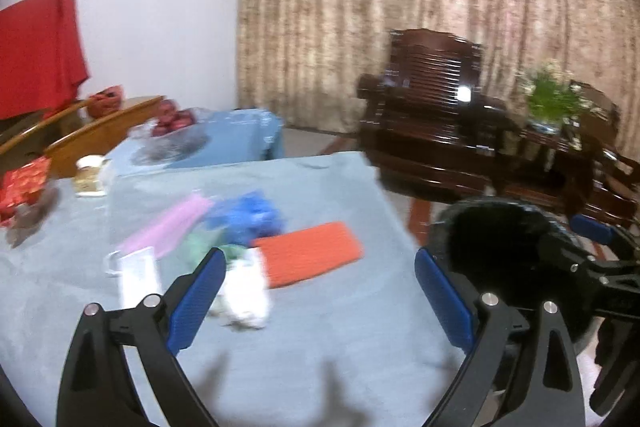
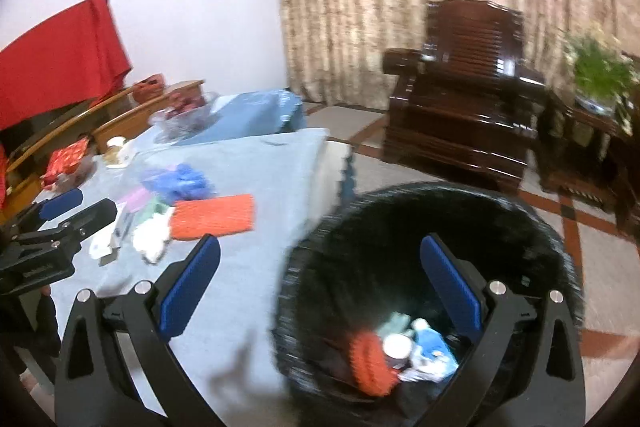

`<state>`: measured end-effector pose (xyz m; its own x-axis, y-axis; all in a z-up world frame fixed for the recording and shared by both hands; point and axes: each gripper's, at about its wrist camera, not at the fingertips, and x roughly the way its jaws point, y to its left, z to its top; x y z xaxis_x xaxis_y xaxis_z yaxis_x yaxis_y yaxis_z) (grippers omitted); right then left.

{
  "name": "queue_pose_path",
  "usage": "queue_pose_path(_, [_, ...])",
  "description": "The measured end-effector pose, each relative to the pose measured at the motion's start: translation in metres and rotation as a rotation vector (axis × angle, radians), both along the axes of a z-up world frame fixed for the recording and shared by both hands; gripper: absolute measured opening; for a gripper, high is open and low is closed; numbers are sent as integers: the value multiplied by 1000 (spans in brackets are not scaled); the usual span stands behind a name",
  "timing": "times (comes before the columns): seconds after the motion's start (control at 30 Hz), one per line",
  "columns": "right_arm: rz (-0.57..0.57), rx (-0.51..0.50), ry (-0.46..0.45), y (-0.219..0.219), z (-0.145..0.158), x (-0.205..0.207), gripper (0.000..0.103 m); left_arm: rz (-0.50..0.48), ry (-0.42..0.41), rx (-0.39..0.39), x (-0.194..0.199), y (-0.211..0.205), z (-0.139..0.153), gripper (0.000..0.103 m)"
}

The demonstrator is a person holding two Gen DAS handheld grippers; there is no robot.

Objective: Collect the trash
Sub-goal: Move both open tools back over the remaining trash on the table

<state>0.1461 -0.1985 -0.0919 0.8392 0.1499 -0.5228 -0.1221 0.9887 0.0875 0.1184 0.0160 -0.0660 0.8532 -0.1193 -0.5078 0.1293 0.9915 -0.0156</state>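
Observation:
My left gripper point(image 1: 320, 279) hangs open over the blue-clothed table point(image 1: 340, 339), nothing between its fingers. Just ahead of it lies a pile of trash: a crumpled white tissue point(image 1: 244, 291), an orange cloth point(image 1: 308, 259), a blue crumpled bag point(image 1: 248, 215), a pink sheet point(image 1: 168, 227) and a white packet point(image 1: 136, 275). My right gripper point(image 2: 320, 279) is open and empty above the black bin point(image 2: 520, 227) beside the table's right edge. In the bin lie an orange piece point(image 2: 368, 359), a can point(image 2: 396, 347) and blue-white wrappers point(image 2: 432, 347). Both views are blurred.
A dark wooden armchair point(image 2: 460, 115) and a side table with a green plant point(image 2: 600, 71) stand behind the bin, before a curtain. At the table's far left are a bowl of red fruit point(image 1: 172, 119), a cup point(image 1: 90, 175) and a red packet point(image 1: 24, 183).

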Motion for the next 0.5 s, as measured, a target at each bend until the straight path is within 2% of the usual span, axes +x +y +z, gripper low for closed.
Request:
queue_pose_path(0.27, [127, -3, -5, 72, -2, 26, 97, 158, 4, 27, -3, 68, -10, 94])
queue_pose_path(0.5, [192, -16, 8, 122, -13, 49, 97, 263, 45, 41, 5, 118, -34, 94])
